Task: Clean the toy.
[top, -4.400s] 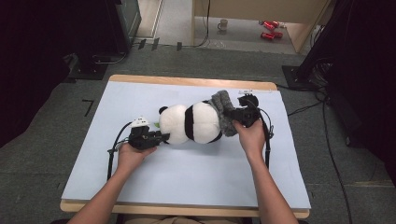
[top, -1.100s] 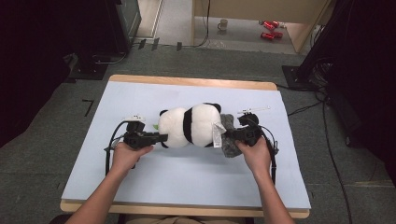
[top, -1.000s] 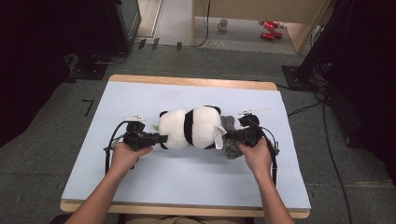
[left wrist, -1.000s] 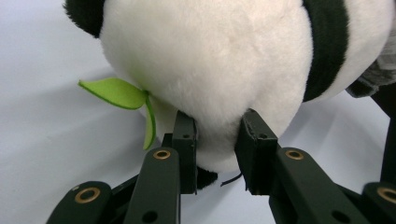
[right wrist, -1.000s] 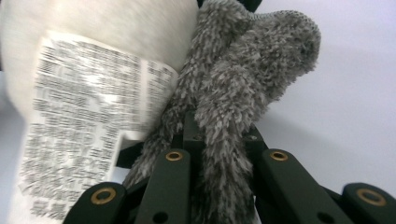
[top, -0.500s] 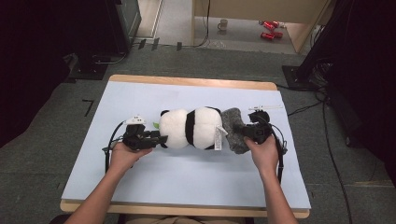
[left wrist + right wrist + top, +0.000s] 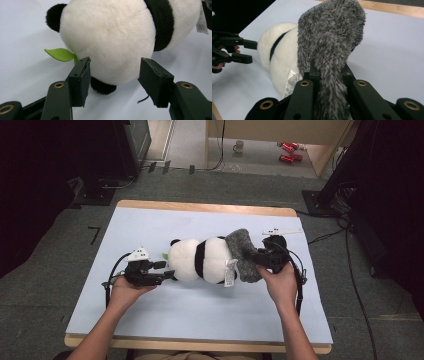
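Markings — nothing legible

White sewn-in tag (image 7: 230,271) on the panda plush (image 7: 200,260), hanging at its near side by the black band: printed lines show in the left gripper view and the right gripper view — too small and blurred to read. A dark "7"-like mark (image 7: 94,234) lies on the grey floor beside the table's left edge.

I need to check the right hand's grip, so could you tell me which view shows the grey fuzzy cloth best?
The right gripper view: the grey fuzzy cloth stands pinched between the right gripper's jaws. The high view shows it small beside the plush panda.
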### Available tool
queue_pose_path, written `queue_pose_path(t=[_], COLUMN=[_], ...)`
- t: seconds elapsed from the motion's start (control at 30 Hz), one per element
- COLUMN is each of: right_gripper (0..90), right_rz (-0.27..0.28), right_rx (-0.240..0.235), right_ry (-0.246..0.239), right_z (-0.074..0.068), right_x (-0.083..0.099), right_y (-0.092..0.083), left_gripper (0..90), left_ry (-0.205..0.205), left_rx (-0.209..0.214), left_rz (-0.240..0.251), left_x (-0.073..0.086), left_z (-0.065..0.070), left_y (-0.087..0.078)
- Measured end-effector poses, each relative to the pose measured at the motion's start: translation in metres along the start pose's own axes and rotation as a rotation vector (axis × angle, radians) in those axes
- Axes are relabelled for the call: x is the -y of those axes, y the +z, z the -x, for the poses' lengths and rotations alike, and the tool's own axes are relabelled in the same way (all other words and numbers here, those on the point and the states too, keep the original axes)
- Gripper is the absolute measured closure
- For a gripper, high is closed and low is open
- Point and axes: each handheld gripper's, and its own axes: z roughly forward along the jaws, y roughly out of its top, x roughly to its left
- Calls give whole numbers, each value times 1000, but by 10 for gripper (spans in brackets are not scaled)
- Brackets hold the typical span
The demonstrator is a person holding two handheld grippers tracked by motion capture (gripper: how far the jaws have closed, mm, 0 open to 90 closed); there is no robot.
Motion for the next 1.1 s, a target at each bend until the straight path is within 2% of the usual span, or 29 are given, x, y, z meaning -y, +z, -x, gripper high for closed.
queue_pose_path(t=[0.17,0.33,0.43,0.57,0.7,0.77,0.97,1.1], right_gripper=[793,793,793,793,793,793,793,791], right_rz=[29,36,16,-32,-77,-84,-72,-71], right_rx=[-1,-19,-58,-74,-51,-27,2,15], right_ry=[-5,-36,-47,-70,-75,-94,-56,-32], right_z=[-3,-16,-26,-35,-33,-32,-17,-7], right_x=[-5,-11,-12,-6,-1,2,-3,-9], right_y=[-11,-16,-10,10,27,35,42,47], left_gripper=[427,428,425,405,375,357,308,296], left_ry=[30,27,34,40,73,80,115,107], left_rx=[5,11,6,12,20,27,32,28], left_rz=[-13,-7,2,-4,-4,-2,18,40], left_x=[1,1,2,2,3,3,1,1], left_z=[5,5,6,6,8,8,5,3], left_y=[5,9,9,9,9,9,7,9])
